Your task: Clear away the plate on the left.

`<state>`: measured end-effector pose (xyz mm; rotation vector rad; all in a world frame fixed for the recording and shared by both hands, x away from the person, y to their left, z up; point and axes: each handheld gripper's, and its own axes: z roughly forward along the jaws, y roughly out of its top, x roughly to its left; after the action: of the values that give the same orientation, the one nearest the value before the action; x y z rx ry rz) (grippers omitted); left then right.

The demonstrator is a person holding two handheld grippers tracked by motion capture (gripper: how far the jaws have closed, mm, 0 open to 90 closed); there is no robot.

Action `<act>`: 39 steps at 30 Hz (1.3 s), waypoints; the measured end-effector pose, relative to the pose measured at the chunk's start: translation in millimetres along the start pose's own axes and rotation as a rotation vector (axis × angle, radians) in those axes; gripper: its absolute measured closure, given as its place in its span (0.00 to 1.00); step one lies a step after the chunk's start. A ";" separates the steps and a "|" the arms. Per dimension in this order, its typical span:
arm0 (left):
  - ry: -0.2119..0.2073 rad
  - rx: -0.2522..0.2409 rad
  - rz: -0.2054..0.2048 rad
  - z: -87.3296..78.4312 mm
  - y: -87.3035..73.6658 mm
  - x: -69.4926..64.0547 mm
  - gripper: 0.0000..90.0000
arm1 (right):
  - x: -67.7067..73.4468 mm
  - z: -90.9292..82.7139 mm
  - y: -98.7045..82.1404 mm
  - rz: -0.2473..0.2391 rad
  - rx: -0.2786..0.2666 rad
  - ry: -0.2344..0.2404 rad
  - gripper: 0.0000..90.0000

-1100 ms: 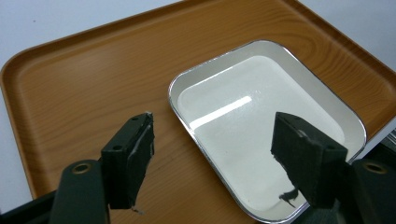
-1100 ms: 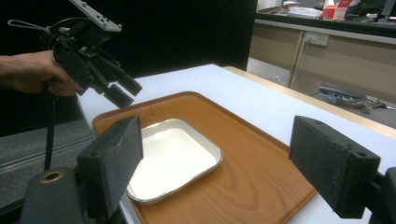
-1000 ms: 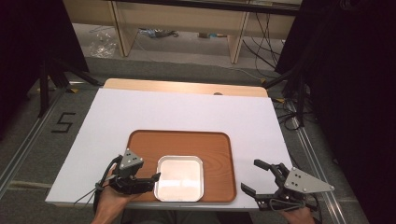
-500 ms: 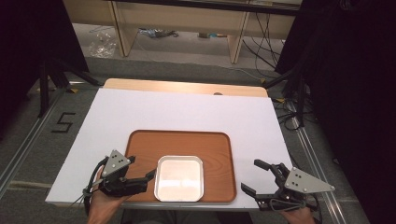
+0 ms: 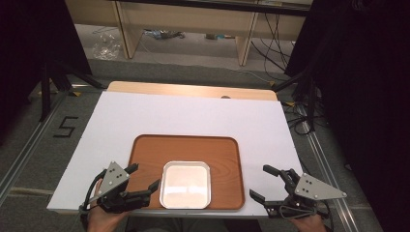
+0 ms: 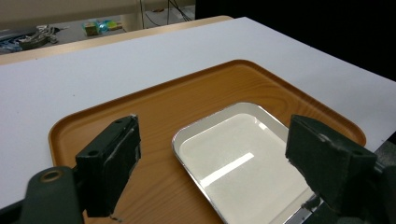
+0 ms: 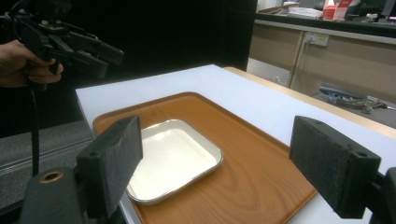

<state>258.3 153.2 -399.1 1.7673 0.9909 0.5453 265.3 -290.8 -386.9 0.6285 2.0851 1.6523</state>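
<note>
Having drawn back from the white square dish [image 5: 185,184] toward the near left corner of the wooden tray [image 5: 227,150], with jaws that have just been opening: left gripper [image 5: 143,178] now hovering at the tray's near left edge, spread as wide as it goes, gripping nothing, pads clear of the dish rim. Looking along its own jaws in the left gripper view [image 6: 212,161], with the dish [image 6: 238,154] lying beyond and between them, untouched. Sitting flat on the tray, in its near half, empty and right way up, near rim close to the tray's front lip. Resting on the white table [image 5: 193,113], tray lengthwise across, near the person's side. Holding off to the right of the tray, right gripper [image 5: 268,183] with jaws wide apart and nothing between them; in the right gripper view [image 7: 215,158], dish [image 7: 173,158] and tray [image 7: 261,172] ahead, the left gripper [image 7: 100,58] showing farther off, above the table's far corner.
</note>
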 end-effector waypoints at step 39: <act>0.020 -0.099 -0.014 -33.7 -8.7 -15.1 0.19 | 0.8 -0.3 0.8 -0.004 -0.008 0.005 0.20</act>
<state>221.8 160.5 -392.3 1.6685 0.9730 0.5939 264.6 -290.4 -386.1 0.6184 2.0811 1.6606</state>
